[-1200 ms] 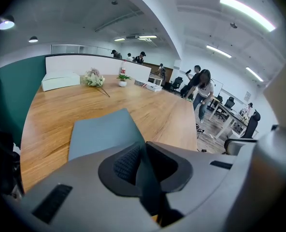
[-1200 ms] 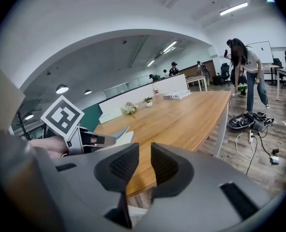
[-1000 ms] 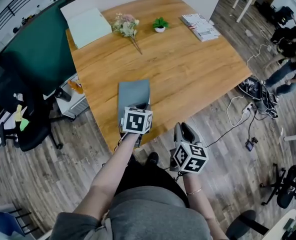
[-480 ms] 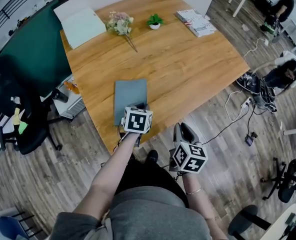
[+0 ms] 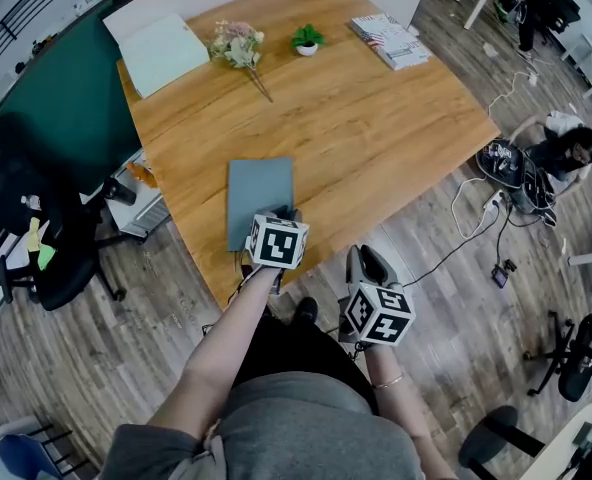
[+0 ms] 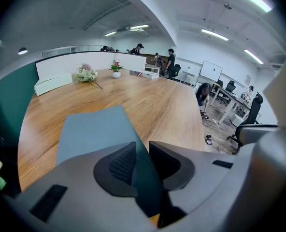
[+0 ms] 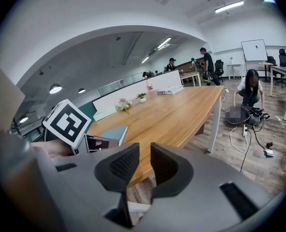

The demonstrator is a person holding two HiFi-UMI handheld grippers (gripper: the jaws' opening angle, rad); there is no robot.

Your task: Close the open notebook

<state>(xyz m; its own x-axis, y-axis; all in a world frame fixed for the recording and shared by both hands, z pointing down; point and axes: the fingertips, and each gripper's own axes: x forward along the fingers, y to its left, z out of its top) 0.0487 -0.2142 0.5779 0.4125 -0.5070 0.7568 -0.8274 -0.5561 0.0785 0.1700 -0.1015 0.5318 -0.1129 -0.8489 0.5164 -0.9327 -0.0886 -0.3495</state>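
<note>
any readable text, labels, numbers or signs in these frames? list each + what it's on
No legible text in any view.
Marker cubes: black-and-white square patterns only, no letters.
Stack of booklets: printed covers, too small to read.
Bottle at the table's far edge: red label, too small to read.
Notebook: plain grey-blue cover, no print visible.

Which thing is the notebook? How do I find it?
Find the big wooden table. The notebook lies by its front edge, closest to the person. It is flat, shut and grey-blue, while the flowers, little plant, magazines and pale green folder sit far back.
</note>
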